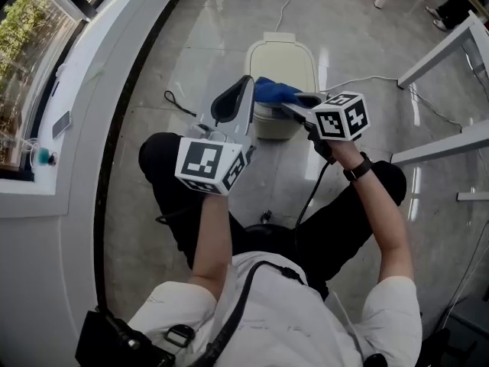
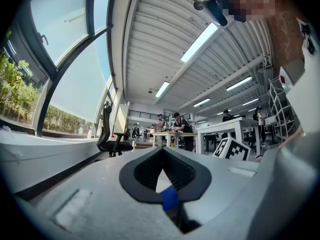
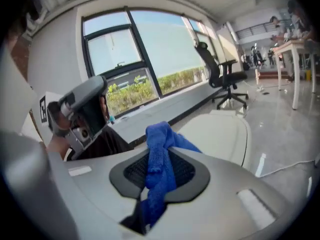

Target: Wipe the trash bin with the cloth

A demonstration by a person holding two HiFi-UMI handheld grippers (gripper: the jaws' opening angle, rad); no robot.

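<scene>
The cream trash bin [image 1: 283, 60] stands upright on the floor, lid down, just beyond both grippers. The right tongs [image 1: 296, 107] point left and are clamped on the blue cloth [image 1: 273, 90], which runs lengthwise along them at the bin's near edge. Only the left gripper view shows the left tongs [image 2: 162, 151] pressed together and an office chair [image 2: 112, 134] far off.

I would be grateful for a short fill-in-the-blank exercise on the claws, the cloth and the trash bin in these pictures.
1. The cloth pinched in the right claw is ___ in colour.
2. The cream trash bin stands on the ___, just beyond the person's knees.
3. The office chair near the window is ___ in colour.

Missing words: blue; floor; black.
</scene>
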